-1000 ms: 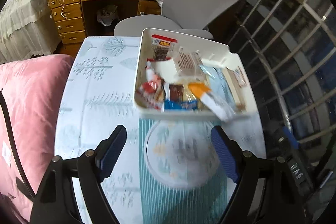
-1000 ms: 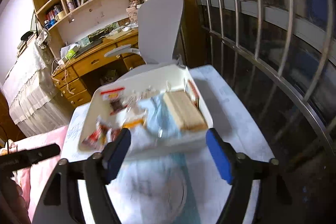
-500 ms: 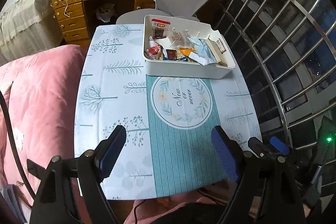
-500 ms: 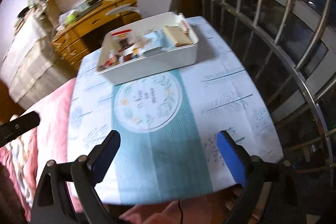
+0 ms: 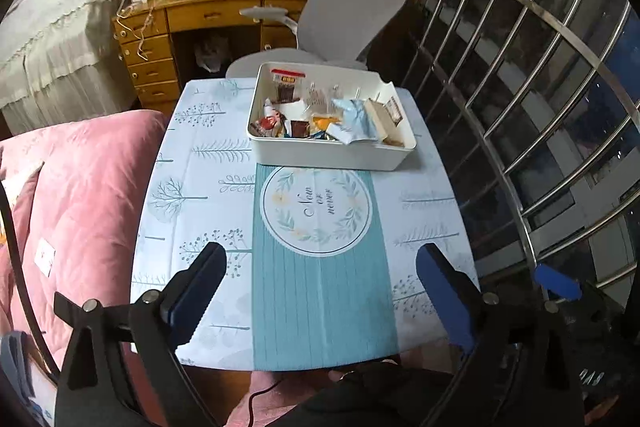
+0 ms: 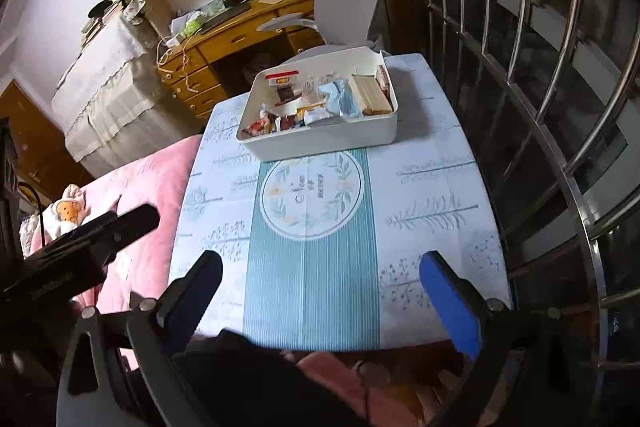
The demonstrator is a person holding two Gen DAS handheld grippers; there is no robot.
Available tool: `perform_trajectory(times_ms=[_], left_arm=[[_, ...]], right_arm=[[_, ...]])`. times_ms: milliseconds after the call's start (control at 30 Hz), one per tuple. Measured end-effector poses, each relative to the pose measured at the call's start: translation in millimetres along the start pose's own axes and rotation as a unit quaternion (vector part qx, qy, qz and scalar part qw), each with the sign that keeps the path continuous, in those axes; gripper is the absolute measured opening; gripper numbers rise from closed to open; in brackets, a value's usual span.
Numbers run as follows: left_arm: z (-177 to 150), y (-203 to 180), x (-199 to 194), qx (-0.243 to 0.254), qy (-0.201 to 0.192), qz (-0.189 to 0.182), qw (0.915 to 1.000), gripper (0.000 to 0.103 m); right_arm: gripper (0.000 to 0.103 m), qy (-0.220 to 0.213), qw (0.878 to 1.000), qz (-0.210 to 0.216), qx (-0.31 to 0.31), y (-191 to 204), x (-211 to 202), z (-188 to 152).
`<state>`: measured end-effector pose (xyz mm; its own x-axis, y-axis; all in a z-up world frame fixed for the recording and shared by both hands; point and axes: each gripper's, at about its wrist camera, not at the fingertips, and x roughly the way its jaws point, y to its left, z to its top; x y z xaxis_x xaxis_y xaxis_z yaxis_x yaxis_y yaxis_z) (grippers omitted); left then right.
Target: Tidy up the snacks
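Note:
A white rectangular bin stands at the far end of the small table, filled with several snack packets and a tan box at its right side. My left gripper hovers over the table's near edge, well short of the bin; its jaws are opening and nothing is between them. My right gripper hangs likewise above the near edge, its jaws opening with nothing between them. The left gripper's body shows at the left of the right wrist view.
The table wears a pale tree-print cloth with a teal runner. A pink quilt lies to the left, metal window bars run along the right. A grey office chair and wooden desk stand behind the table.
Both grippers pulled back and up from the bin, which now stands alone at the far end of the table. Both pairs of jaws stand wider than before.

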<state>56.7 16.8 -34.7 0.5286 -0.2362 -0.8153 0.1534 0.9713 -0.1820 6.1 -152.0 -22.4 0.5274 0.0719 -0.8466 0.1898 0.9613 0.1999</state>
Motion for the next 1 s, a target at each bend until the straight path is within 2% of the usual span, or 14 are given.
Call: perform_trajectory(times_ms=[100,267,567,1000], left_arm=[[-13,-16,-5,-0.001,-0.011,0.013,0.9998,0.102],[-34,-31,-5,-0.021,-0.001,0.029,0.9994,0.102],[-54,-48,-16,-0.008,-0.014,0.06,0.9981,0.102],[-66,-58,-25,-0.006,-0.031,0.065,0.9974,0.102]], right_arm=[[0.101,-0.005,1.0,-0.004,-0.01,-7,-9,-12],[0.103,0.007,0.999,-0.023,-0.023,-21,-12,-27],[0.103,-0.008,0.999,-0.032,-0.011,-38,-25,-40],[0.103,-0.027,0.999,-0.026,-0.009,-44,-34,-46]])
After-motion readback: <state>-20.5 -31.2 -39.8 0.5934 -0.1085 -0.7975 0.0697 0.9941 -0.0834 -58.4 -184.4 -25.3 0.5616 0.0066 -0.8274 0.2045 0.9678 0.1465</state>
